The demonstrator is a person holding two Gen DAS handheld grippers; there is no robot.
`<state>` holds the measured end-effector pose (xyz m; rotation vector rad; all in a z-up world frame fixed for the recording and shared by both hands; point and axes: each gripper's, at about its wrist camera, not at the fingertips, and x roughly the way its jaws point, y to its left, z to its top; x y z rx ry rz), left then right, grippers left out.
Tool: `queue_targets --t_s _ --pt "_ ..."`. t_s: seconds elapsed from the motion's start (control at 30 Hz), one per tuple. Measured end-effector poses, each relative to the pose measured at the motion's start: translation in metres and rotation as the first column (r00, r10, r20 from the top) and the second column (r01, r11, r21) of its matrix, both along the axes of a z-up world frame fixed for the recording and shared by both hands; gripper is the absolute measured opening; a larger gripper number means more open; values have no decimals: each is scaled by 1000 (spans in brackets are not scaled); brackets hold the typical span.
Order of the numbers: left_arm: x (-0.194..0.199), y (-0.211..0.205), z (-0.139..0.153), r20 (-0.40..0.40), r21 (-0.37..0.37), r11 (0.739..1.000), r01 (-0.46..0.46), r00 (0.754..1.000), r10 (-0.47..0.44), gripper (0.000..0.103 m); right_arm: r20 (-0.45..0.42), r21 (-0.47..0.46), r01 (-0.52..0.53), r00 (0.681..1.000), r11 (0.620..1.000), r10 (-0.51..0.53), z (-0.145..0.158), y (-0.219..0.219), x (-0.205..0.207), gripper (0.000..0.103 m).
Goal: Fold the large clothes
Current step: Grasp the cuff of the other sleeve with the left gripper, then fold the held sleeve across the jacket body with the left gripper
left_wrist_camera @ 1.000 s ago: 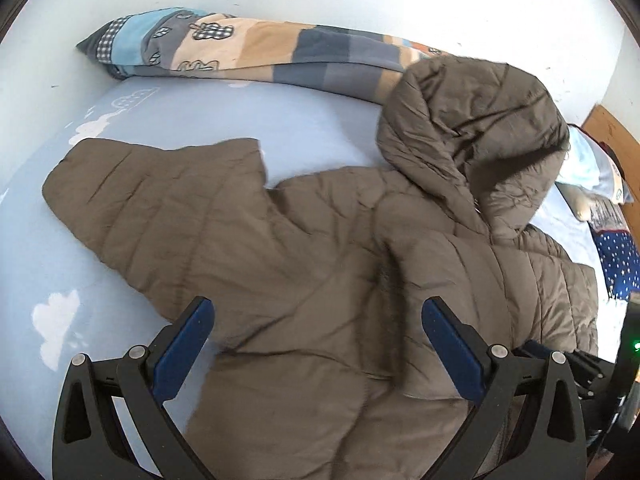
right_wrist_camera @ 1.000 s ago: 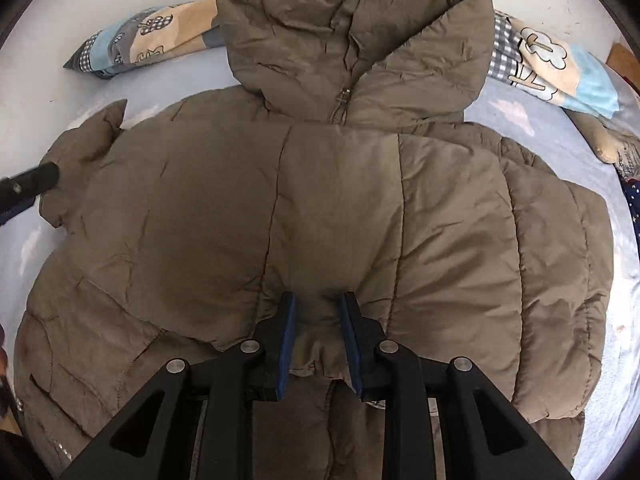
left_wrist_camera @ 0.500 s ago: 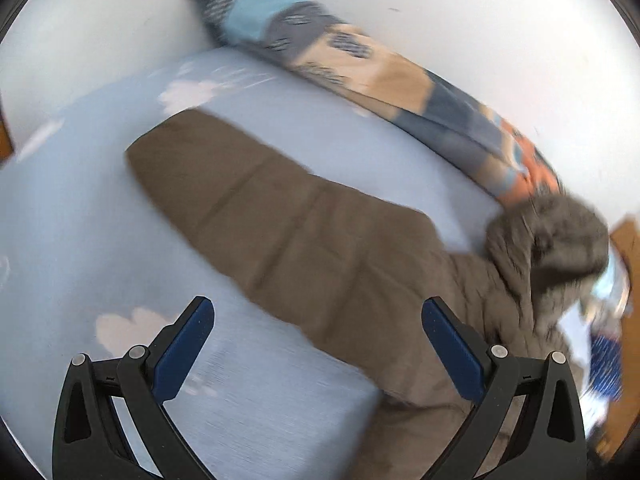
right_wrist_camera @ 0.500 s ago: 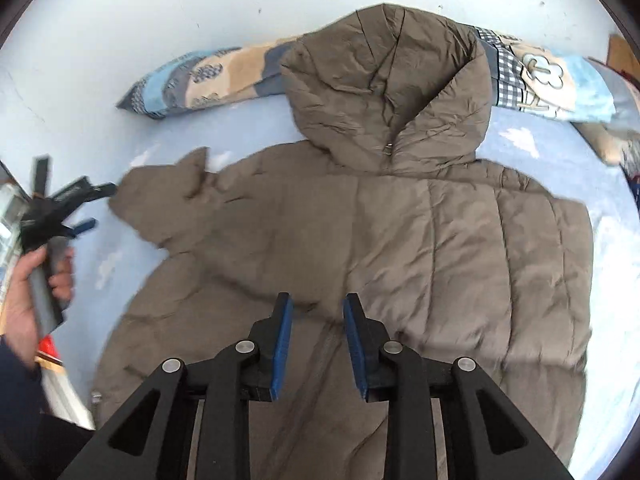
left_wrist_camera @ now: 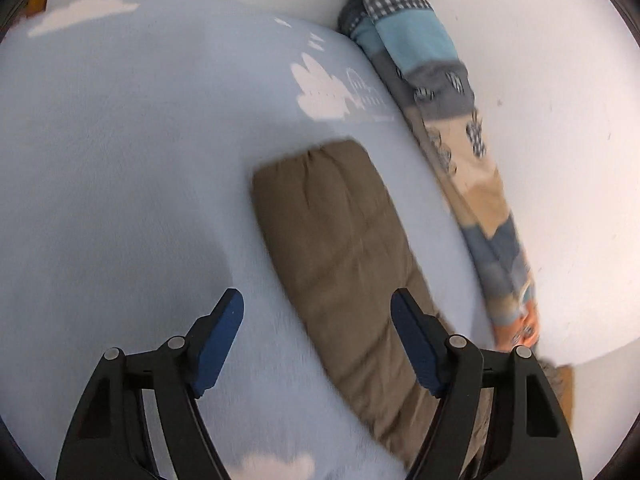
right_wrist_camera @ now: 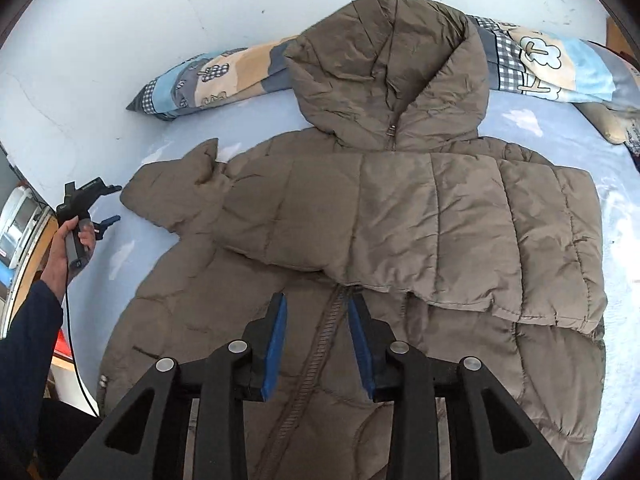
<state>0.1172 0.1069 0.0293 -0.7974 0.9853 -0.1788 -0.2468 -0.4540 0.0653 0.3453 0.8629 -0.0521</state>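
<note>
A brown hooded puffer jacket [right_wrist_camera: 360, 216] lies front up on a light blue bed. Its right sleeve is folded across the chest; its left sleeve [left_wrist_camera: 344, 248] lies stretched out to the side. My left gripper [left_wrist_camera: 316, 312] is open and empty, hovering just short of that sleeve's cuff end; it also shows in the right wrist view [right_wrist_camera: 90, 196], held in a hand at the bed's left edge. My right gripper [right_wrist_camera: 318, 312] is open a little and empty, above the zipper [right_wrist_camera: 320, 344] below the folded sleeve.
A patchwork pillow [right_wrist_camera: 216, 76] lies along the white wall behind the hood and also shows in the left wrist view [left_wrist_camera: 452, 128]. The blue sheet with white clouds [left_wrist_camera: 120, 160] spreads left of the sleeve. More bedding [right_wrist_camera: 616, 120] sits at far right.
My right gripper let go of the folded sleeve, opened a little and drew back over the zipper. My left gripper swung left to the outstretched sleeve's cuff and narrowed somewhat.
</note>
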Motion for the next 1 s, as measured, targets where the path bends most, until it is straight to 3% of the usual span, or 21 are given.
queue_targets --t_s 0.13,0.37,0.4,0.43,0.47,0.53,0.8,1.0 --pt "20 3 -17 19 -58 998 -23 1000 24 75 -14 27 10 1000 1000 -10 -7 -7 3 34" --pt "45 -6 -26 103 -56 996 -67 992 73 75 -26 -18 9 1000 1000 -10 -14 -5 10 34" --pt "45 -10 -24 113 -32 997 -69 991 73 64 -30 -36 17 999 999 -18 -14 -5 12 34" --pt "45 -12 -23 112 -5 997 -79 991 79 32 -32 -44 24 999 999 -26 -14 -7 12 34" --pt "44 -11 -23 109 -4 997 -80 991 80 17 -31 -45 34 999 998 -36 -15 -9 13 34" --pt "42 -10 -22 117 -63 995 -73 990 80 13 -26 -31 57 998 998 -58 -14 -15 12 34" --pt "12 -25 58 249 -10 1000 -21 968 23 13 30 -2 123 992 992 -123 4 -32 0 34" --pt "-36 -68 149 383 52 996 72 920 -87 13 72 53 208 975 977 -211 19 -63 -17 34"
